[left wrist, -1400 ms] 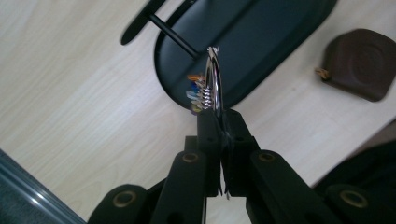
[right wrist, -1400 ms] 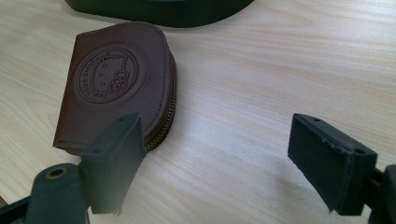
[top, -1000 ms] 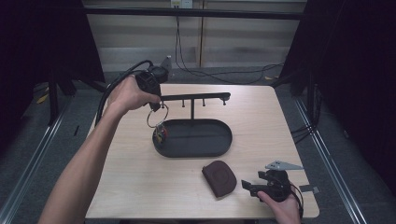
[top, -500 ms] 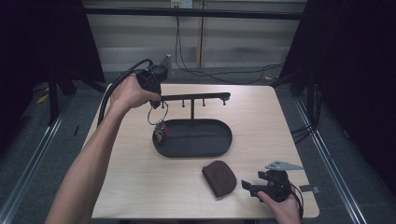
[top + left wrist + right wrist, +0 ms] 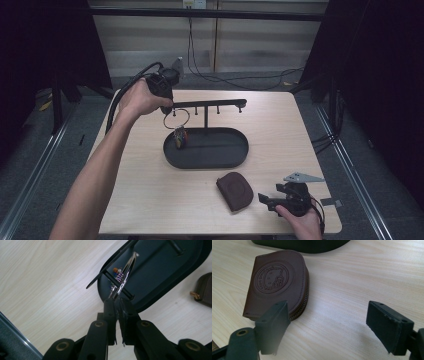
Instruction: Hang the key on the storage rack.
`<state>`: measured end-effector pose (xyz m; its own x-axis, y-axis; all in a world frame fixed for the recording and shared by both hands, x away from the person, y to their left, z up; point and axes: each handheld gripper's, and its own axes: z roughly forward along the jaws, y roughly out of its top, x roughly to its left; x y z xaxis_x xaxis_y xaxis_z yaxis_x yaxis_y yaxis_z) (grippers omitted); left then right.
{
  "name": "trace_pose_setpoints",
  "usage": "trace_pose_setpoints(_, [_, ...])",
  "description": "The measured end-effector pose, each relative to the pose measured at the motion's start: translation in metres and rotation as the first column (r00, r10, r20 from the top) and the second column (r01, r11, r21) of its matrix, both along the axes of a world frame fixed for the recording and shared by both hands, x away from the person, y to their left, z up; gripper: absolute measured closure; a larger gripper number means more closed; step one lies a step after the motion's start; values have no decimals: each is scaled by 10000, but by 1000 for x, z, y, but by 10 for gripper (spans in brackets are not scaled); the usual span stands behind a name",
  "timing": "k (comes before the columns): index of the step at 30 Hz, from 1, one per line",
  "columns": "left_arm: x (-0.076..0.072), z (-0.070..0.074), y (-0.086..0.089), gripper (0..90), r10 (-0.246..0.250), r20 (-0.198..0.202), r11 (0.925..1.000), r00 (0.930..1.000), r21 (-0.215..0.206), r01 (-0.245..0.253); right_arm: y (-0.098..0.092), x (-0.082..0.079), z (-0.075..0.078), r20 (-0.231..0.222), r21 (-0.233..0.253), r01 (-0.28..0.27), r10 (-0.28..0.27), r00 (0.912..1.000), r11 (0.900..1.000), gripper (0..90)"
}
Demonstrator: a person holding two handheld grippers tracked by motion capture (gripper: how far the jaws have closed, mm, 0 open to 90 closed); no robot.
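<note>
Keyring (image 5: 124,272): pinched in left gripper (image 5: 117,305), beside rack bar (image 5: 207,104), above tray (image 5: 235,159).
Right gripper (image 5: 325,325): wide open, empty, near pouch (image 5: 277,282).

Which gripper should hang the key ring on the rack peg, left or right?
Left. The left gripper is shut on the key ring right beside the rack bar. The right gripper sits open near the brown pouch, far from the rack.

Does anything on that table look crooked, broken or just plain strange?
Nothing looks broken or spilled. The key ring dangles by the stand's bar, pinched in the left gripper, not plainly hooked on a peg. The brown pouch lies flat beside the tray, near the open right gripper.
</note>
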<state>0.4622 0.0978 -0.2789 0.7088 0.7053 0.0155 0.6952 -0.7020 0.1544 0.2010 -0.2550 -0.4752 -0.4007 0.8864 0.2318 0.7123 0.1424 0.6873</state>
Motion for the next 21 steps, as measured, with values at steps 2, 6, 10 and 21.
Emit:
trace_pose_setpoints(2, [-2, 0, 2, 834, -64, 14, 10000, 10000, 61, 64, 0, 0, 0, 4, -3, -6, 6, 10000, 10000, 182])
trace_pose_setpoints(6, [-5, 2, 7, 787, 44, -7, 9996, 10000, -265, -45, 0, 0, 0, -25, -3, 14, -14, 10000, 10000, 182])
trace_pose_setpoints(10, [-11, -1, 17, 774, 185, -212, 9989, 9996, -435, -194, 1, 1, 0, -36, -63, 15, -15, 10000, 10000, 182])
trace_pose_setpoints(21, [-25, -4, 39, 734, 273, -516, 9948, 9983, -964, -321, 1, 2, -1, -46, -81, 77, -78, 10000, 9999, 182])
